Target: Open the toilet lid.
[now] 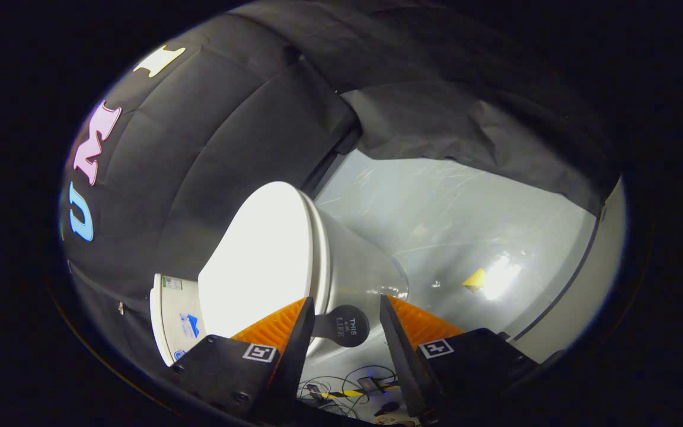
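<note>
The view is rolled to one side, so the white toilet looks tipped over. Its lid [258, 261] lies flat on the seat, whose rim [319, 249] shows as thin stacked edges above the bowl [365, 267]. A black round tab [347, 325] sticks out from the lid's front edge. My gripper [345, 298] is open, with the tab in the gap between the fingers. The left finger [301, 332] is close to the tab's stem, and the right finger [395, 332] stands apart from it.
The toilet's tank [171, 323] with stickers sits behind the lid against the black cloth wall [211, 136]. Grey glossy floor [436, 219] spreads beyond the bowl, with a yellow scrap [475, 279] on it. Cables and small devices [347, 388] lie below the fingers.
</note>
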The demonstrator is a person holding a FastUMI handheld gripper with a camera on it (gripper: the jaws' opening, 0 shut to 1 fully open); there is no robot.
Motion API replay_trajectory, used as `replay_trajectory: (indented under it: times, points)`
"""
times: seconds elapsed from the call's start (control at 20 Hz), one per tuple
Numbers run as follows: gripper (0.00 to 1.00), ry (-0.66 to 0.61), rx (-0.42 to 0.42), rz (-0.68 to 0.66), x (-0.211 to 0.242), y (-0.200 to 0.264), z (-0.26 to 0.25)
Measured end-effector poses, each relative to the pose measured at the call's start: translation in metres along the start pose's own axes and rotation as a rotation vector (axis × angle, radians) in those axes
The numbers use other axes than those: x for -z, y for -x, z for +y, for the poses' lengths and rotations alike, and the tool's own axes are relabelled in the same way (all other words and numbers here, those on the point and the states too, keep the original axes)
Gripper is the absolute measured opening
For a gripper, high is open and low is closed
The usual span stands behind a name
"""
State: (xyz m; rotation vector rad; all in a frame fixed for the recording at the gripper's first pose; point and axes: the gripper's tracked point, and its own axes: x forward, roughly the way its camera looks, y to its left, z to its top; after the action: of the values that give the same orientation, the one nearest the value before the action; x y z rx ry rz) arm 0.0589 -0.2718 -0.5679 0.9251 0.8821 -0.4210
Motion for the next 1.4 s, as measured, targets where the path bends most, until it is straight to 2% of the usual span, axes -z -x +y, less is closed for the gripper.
replay_trajectory:
  times: [0.1,0.25,0.3,0.4,0.45,0.5,0.6,0.65,0.75,1.0,1.15,1.4]
  points:
    - [0.72,0.005,-0.025,0.051,0.01,-0.004,0.003]
    - [0.56,-0.047,-0.048,0.044,-0.001,-0.011,-0.002]
    - [0.5,-0.064,-0.057,0.034,0.006,-0.026,-0.002]
    - [0.39,-0.075,-0.075,0.064,0.008,-0.011,-0.003]
    - [0.41,-0.115,-0.1,0.031,0.002,-0.007,-0.003]
    - [0.23,-0.158,-0.128,0.058,0.003,0.0,0.001]
    - [0.22,-0.206,-0.172,0.083,0.006,-0.001,0.006]
    - [0.16,-0.246,-0.182,0.037,-0.005,-0.005,0.005]
    - [0.05,-0.203,-0.177,0.045,0.003,0.0,0.007]
    - [0.05,-0.166,-0.2,0.044,0.001,0.013,0.02]
    - [0.05,-0.094,-0.204,-0.004,-0.004,0.032,0.036]
    - [0.05,0.067,-0.164,-0.114,-0.014,0.071,0.083]
